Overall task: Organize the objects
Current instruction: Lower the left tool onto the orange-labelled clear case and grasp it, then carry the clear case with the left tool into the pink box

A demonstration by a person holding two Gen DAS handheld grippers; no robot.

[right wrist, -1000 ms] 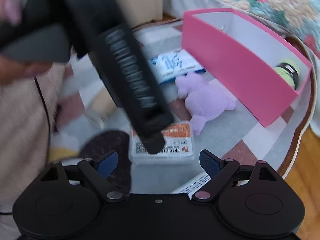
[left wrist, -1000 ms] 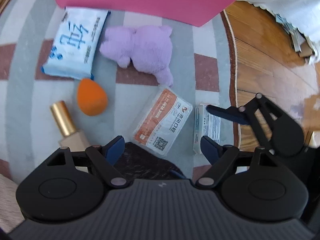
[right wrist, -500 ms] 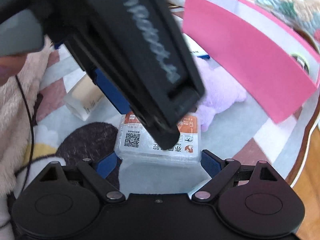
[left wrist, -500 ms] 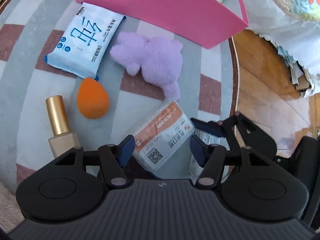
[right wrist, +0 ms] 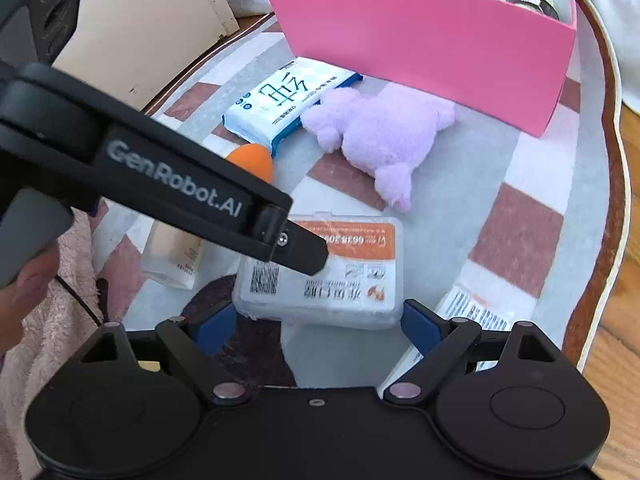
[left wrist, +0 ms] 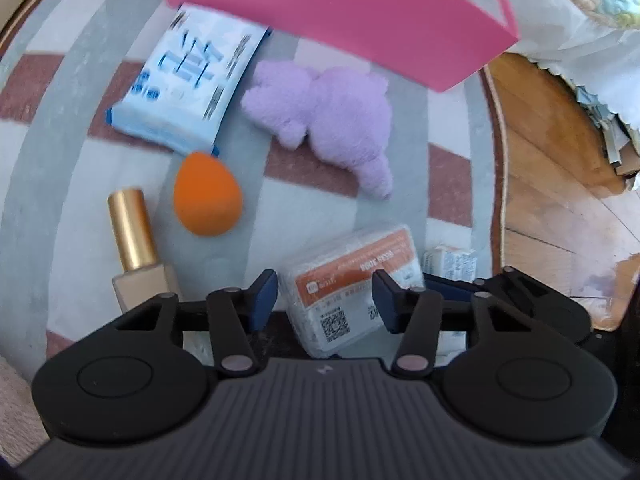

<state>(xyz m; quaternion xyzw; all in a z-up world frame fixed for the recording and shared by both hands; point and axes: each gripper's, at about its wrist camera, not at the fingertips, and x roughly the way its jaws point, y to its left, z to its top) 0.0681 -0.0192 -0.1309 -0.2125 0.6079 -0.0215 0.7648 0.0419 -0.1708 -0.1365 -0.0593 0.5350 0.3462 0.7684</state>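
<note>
Clear plastic case with an orange-and-white printed label [right wrist: 320, 270] is seen lying flat on the grey, white and maroon checked tablecloth [right wrist: 516, 236], near the table's front edge. The left gripper [left wrist: 324, 294] is lowered over this case; its jaws have just been closing, and the blue pads [left wrist: 262, 292] are shown bracketing the case's near end, though firm contact cannot be confirmed through the blur. From the right wrist view, one dark finger of the left gripper is seen laid across the label. The right gripper [right wrist: 316, 326] is held just in front of the same case with its fingers spread wide, a blue pad [right wrist: 420, 326] beside each near corner, not pressing.

Beyond the case, a lilac plush animal [left wrist: 332, 120] is seen lying on its side, with a white-and-blue soft tissue pack [left wrist: 188, 88] just to its left and an orange egg-shaped makeup sponge [left wrist: 206, 200] near the pack's corner. A beige foundation bottle with a gold cap [left wrist: 134, 248] lies beside the sponge. A pink open-topped box [right wrist: 432, 44] stands at the far side, a dark jar with a green lid [right wrist: 530, 2] visible inside. A small white printed packet [left wrist: 452, 262] lies to the right of the case.
</note>
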